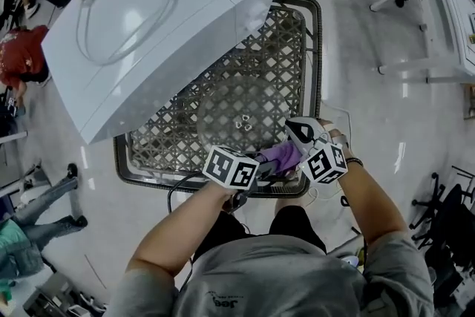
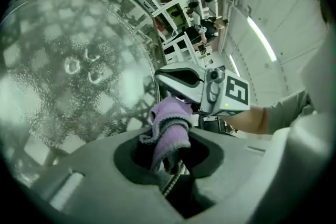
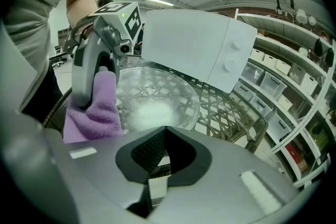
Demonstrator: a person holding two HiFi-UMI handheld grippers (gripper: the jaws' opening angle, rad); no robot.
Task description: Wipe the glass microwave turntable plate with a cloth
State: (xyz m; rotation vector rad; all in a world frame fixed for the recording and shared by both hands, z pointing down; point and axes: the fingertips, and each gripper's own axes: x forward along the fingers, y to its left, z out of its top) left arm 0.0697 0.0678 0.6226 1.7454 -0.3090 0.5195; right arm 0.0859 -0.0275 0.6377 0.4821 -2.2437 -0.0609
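Note:
The round glass turntable plate lies flat on the wicker table, close to its near edge. My left gripper is shut on a purple cloth just beyond the plate's near-right rim. In the left gripper view the cloth bulges out of the jaws, with the plate to the left. My right gripper is at the plate's right rim, right next to the cloth. Its jaws look shut with nothing between them. The right gripper view shows the plate just ahead of them and the cloth to its left.
A white microwave stands on the far left part of the table, overhanging its edge. A black cable hangs below the near edge. White desks stand at the right, and storage shelves lie beyond the table.

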